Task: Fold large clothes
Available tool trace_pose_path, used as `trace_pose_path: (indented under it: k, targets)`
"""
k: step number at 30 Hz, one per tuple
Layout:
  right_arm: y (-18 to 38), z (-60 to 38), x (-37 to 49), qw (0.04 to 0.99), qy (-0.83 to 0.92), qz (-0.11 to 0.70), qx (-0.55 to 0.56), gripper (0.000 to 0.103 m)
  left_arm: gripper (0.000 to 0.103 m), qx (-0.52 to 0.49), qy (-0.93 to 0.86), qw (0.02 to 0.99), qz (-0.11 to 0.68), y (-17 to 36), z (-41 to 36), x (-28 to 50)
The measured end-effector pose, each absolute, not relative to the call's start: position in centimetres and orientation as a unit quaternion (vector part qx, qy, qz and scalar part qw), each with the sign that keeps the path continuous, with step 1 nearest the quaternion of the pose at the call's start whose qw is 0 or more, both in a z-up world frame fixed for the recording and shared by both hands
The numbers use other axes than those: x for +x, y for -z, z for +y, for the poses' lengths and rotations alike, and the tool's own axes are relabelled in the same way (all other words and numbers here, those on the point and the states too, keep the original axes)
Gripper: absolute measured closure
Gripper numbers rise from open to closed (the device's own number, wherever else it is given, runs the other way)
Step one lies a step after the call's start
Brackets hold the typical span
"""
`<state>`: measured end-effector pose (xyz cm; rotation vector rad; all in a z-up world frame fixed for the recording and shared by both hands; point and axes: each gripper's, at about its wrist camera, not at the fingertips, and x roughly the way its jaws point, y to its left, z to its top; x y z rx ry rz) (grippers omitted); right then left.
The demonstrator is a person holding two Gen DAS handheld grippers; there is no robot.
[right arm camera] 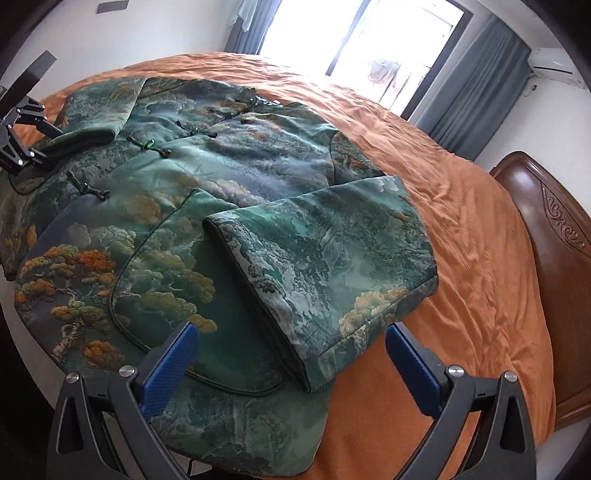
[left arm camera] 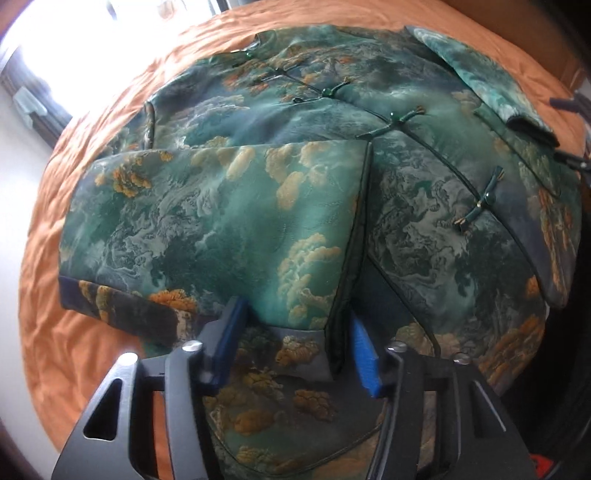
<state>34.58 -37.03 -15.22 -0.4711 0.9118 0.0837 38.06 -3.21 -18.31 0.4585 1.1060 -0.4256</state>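
The green jacket (right arm camera: 207, 177) lies flat on the orange bed (right arm camera: 480, 258), sleeves folded inward. Left gripper (left arm camera: 295, 347) is narrowed around the cuff (left arm camera: 332, 325), likely to fold; right gripper (right arm camera: 291, 365) stands wide, empty.

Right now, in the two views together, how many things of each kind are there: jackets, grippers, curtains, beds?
Jacket: 1
Grippers: 2, the left gripper and the right gripper
Curtains: 2, one to the right of the window and one to its left
Bed: 1
Total: 6
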Motion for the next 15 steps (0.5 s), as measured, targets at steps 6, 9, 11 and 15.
trace_pose_path:
  k: [6,9,11,15]
  targets:
    - [17.7,-37.1,37.7,0.853,-0.049,0.47,-0.222,0.046,0.093,0.188,0.198,0.815,0.511,16.8,-2.1,38.2]
    - [16.6,-38.1,38.4,0.861,-0.036,0.473,-0.182,0.091,0.093,0.149,0.181,0.841,0.487,13.3,0.7,38.9]
    - [14.0,-39.2,38.5,0.88,-0.018,0.452,-0.145,0.093,0.093,0.112,0.157,0.863,0.468,10.1,3.9,39.7]
    - [7.5,-42.9,38.8,0.914,0.016,0.396,-0.088,0.094,0.093,0.014,0.092,0.897,0.433,4.3,12.4,41.8]
